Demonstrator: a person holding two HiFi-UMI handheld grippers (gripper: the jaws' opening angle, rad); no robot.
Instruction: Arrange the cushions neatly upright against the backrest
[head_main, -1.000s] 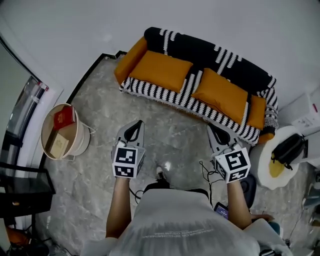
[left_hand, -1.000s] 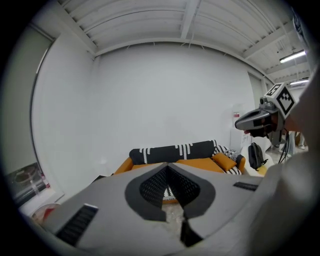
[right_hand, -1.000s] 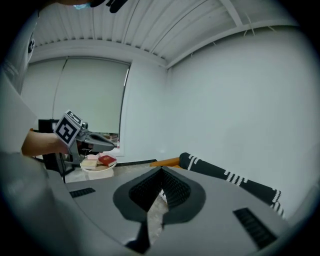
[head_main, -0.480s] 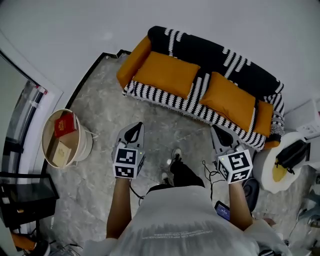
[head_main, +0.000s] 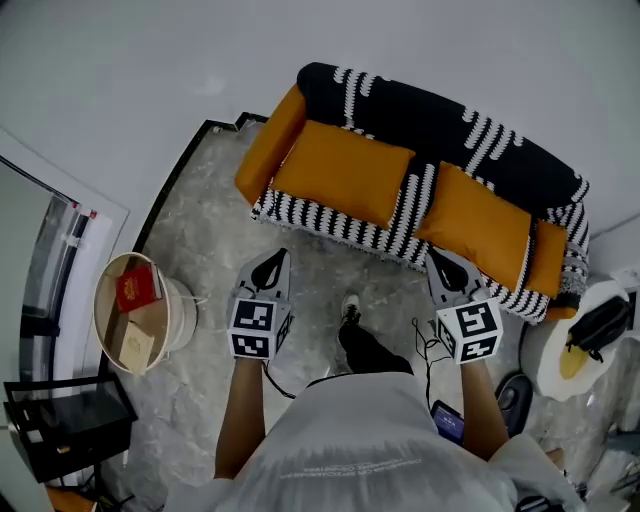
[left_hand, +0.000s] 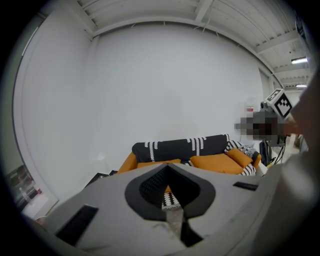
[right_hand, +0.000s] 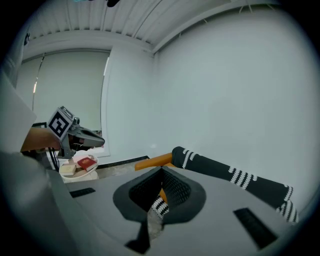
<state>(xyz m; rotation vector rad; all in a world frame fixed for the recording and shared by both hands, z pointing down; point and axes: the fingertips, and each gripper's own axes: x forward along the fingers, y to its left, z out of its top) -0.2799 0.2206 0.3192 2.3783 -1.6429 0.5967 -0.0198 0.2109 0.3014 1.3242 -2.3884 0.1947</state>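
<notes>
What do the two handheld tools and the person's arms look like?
The left gripper and right gripper are light grey wedges tapering to a point, with a black teardrop-shaped lining between the jaws. Each carries a white cube printed with black square markers. Thin dark cables trail from them. The person wears a pale short-sleeved T-shirt with faint lettering.

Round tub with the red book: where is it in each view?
Head view: tub at far left, left of the left gripper.
Left gripper view: not in it.
Right gripper view: tub at lower left, red book inside.
Shared landmark: the black striped backrest, in all three.
</notes>
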